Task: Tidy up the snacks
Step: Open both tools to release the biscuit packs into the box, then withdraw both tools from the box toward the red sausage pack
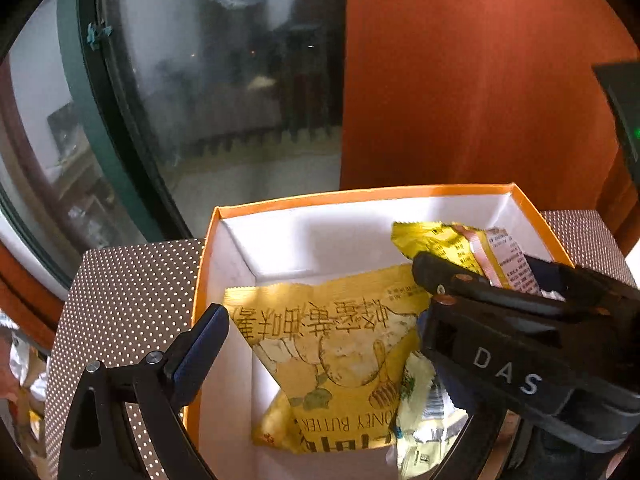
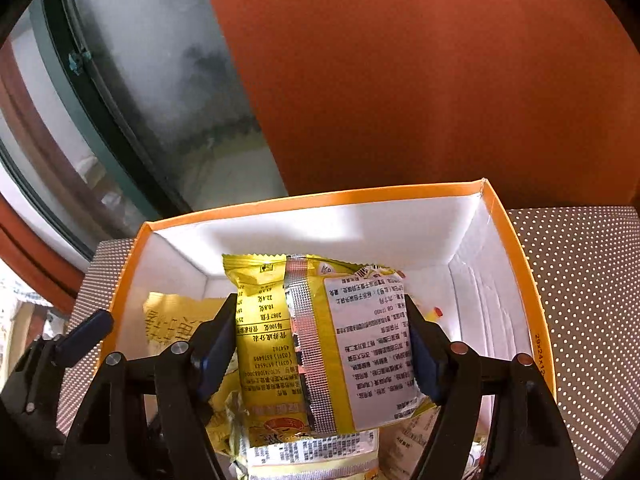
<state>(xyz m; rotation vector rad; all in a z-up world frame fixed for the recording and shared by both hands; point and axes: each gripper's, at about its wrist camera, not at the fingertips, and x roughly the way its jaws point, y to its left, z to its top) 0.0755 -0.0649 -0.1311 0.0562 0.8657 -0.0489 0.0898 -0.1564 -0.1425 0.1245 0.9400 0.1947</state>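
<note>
An orange-rimmed box [image 1: 360, 196] [image 2: 320, 196] with white inner walls stands on a dotted tabletop [image 1: 132, 280]. My right gripper [image 2: 320, 344] is shut on a yellow snack packet [image 2: 360, 340], printed back side up, over the box's middle. In the left wrist view that packet [image 1: 460, 244] shows beyond the right gripper [image 1: 448, 280]. A yellow honey butter bag [image 1: 340, 352] [image 2: 176, 320] lies inside on the left. My left gripper [image 1: 320, 320] hangs open over it, holding nothing, its right finger hidden behind the right gripper.
More pale and yellow packets [image 1: 416, 412] [image 2: 312, 456] lie on the box floor near me. An orange wall [image 2: 400, 80] rises behind the box and a dark-framed window [image 1: 200, 80] to the left. The dotted tabletop [image 2: 588, 280] continues right of the box.
</note>
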